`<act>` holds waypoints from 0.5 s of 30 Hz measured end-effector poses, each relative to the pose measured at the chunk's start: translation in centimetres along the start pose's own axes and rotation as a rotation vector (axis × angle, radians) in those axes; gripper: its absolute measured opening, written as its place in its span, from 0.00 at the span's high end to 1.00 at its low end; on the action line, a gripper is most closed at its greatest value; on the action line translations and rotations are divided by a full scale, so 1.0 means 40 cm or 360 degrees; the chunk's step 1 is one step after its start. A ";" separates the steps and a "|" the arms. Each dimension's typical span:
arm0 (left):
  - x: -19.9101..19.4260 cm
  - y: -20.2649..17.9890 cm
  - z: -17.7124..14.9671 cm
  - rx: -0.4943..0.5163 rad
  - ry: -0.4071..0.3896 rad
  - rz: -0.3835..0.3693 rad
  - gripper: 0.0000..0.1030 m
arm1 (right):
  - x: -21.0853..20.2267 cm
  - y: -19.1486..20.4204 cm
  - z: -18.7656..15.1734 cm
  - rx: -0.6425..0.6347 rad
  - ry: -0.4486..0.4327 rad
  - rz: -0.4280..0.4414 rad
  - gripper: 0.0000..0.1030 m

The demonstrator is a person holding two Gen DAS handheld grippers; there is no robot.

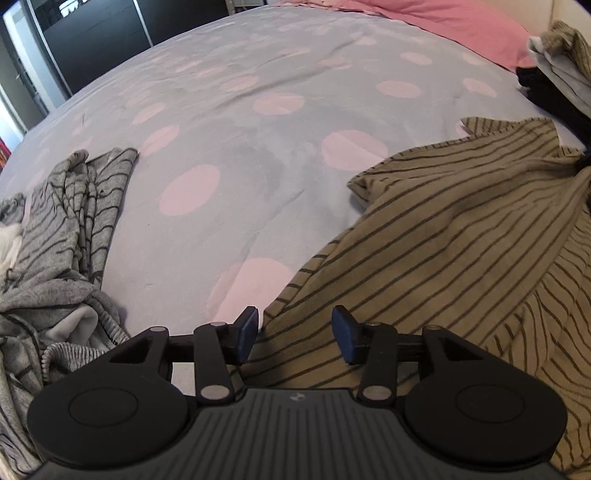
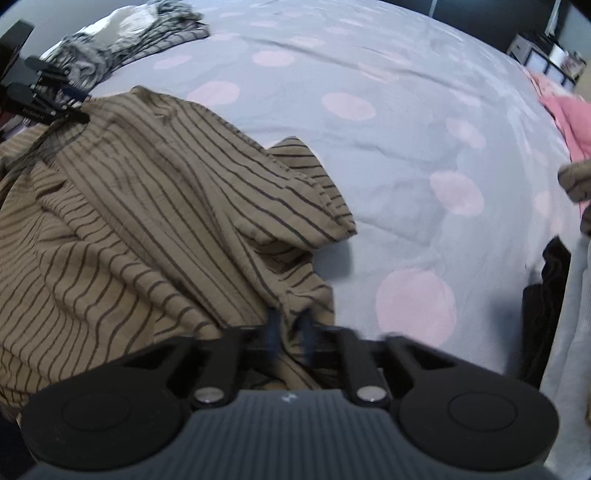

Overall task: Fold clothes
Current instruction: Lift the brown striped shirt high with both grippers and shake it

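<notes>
Left wrist view: the left gripper (image 1: 294, 334) hangs with its blue-padded jaws apart above the near edge of a tan striped shirt (image 1: 461, 240), no cloth pressed between the pads. That shirt, the garment being folded, lies rumpled on a lilac bedspread (image 1: 229, 122) dotted with pale pink circles. To the left of the shirt, well apart across bare bedspread, sits a heap of grey striped clothing (image 1: 70, 229). Beyond the shirt, at the far right, a small stack of folded dark and light garments (image 1: 554, 77) rests near a pink pillow (image 1: 454, 26).

From the right wrist view, the right gripper (image 2: 290, 328) has its jaws closed together on a bunched fold of the shirt's (image 2: 147, 206) near hem, the image blurred around the fingertips. The left gripper (image 2: 48, 96) shows at the shirt's far left corner, beside the grey heap (image 2: 122, 33).
</notes>
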State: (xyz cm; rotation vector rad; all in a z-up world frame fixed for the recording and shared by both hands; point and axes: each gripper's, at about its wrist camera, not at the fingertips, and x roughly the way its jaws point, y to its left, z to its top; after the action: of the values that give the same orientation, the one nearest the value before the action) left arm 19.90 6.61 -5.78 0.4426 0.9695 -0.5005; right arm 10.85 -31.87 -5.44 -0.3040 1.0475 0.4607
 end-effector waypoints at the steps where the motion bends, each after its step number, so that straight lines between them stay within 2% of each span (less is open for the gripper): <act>1: 0.001 0.007 0.003 -0.0017 -0.0012 0.0000 0.59 | -0.003 0.001 0.001 -0.0002 -0.0006 -0.0004 0.96; 4: 0.014 0.022 0.015 -0.0022 -0.0027 -0.0041 0.55 | -0.007 0.003 0.004 0.0000 -0.0016 -0.0005 0.96; 9: 0.051 0.017 0.020 0.0053 -0.0016 -0.0192 0.56 | -0.004 0.001 0.006 0.0014 -0.0008 -0.0010 0.96; 10: 0.058 0.018 0.018 0.0051 -0.0009 -0.0196 0.60 | -0.005 -0.001 0.006 0.0016 -0.0009 -0.0011 0.96; 11: 0.061 0.021 0.017 0.0039 -0.0012 -0.0193 0.73 | -0.007 -0.001 0.006 0.0018 -0.0011 -0.0013 0.96; 12: 0.060 0.026 0.016 0.0017 -0.0025 -0.0184 0.80 | -0.009 -0.001 0.007 0.0020 -0.0012 -0.0015 0.97; 13: 0.057 0.031 0.017 -0.0001 -0.0035 -0.0177 0.96 | -0.011 0.000 0.007 0.0023 -0.0017 -0.0027 0.97; 15: 0.038 0.035 0.018 -0.0025 -0.0060 -0.0173 1.00 | -0.022 0.005 0.008 0.0021 -0.0049 -0.0069 0.98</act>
State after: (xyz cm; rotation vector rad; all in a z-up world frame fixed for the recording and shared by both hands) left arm 21.89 7.02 -6.57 0.3661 0.9642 -0.5970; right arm 10.64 -31.75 -4.54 -0.3068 1.0115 0.4180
